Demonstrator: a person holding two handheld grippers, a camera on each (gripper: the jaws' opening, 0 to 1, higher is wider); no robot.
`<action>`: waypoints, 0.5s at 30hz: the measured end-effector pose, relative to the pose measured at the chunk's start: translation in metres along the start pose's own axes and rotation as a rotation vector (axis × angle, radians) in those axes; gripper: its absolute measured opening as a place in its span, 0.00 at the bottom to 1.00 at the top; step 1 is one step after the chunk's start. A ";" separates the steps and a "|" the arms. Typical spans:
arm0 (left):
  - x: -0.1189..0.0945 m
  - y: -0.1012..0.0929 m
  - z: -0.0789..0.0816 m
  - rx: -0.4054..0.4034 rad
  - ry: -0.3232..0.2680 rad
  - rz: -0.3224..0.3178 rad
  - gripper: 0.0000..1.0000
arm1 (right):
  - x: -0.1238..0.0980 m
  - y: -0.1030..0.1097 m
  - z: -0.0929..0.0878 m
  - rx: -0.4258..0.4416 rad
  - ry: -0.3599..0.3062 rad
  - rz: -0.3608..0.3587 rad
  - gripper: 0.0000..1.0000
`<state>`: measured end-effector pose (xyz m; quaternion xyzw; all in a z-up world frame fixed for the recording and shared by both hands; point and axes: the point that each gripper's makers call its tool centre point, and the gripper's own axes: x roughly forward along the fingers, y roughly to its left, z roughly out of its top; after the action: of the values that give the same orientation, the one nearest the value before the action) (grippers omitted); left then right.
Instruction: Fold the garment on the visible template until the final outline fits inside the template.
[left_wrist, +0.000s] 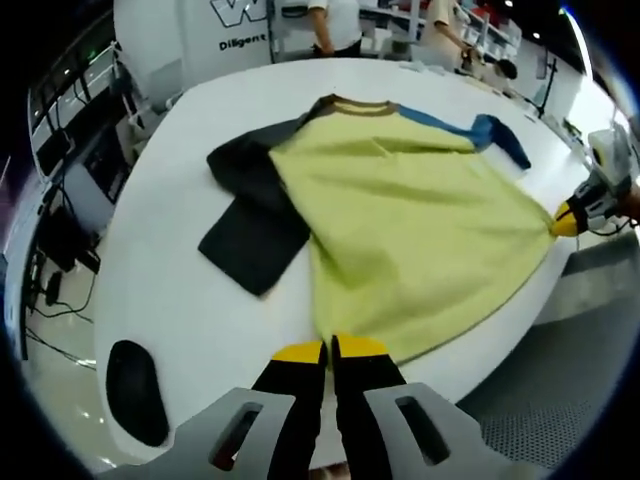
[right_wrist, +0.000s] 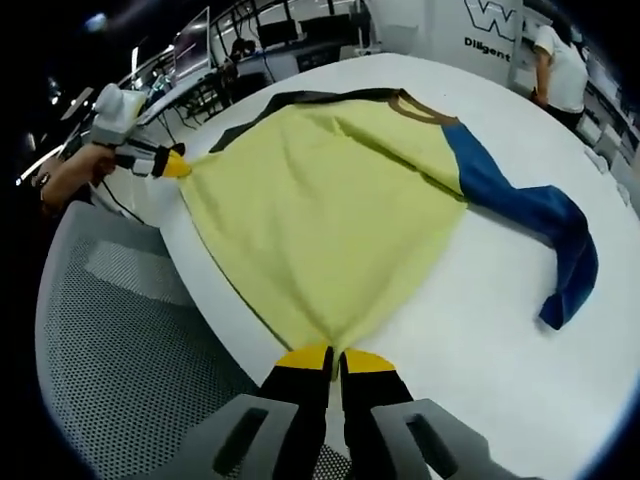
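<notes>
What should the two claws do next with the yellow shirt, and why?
Probably lift the hem and carry it toward the collar. Both the left claw and right claw are pinched on the shirt's bottom corners, and it lies spread flat on the white table, not yet folded.

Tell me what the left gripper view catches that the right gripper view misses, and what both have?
Left gripper view alone: the dark sleeve's folded end and a black oval patch on the table edge. Right gripper view alone: the blue sleeve all the way to its cuff, and a grey mesh chair. Both: the yellow shirt on the white table, with the left gripper and right gripper each pinching a hem corner.
</notes>
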<state>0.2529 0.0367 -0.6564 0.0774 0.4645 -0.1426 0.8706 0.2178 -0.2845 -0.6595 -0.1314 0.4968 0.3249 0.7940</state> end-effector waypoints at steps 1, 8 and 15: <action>-0.002 0.000 0.000 -0.008 0.001 -0.002 0.02 | -0.001 0.000 0.000 -0.001 0.000 -0.002 0.00; -0.009 -0.006 -0.003 -0.002 -0.001 -0.006 0.02 | -0.010 0.005 -0.004 -0.004 0.008 -0.003 0.00; -0.010 -0.017 -0.011 0.041 0.017 -0.031 0.02 | -0.010 0.001 -0.014 -0.010 0.025 -0.041 0.00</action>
<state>0.2335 0.0257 -0.6542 0.0891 0.4699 -0.1651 0.8626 0.2049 -0.2950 -0.6575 -0.1497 0.5020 0.3094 0.7936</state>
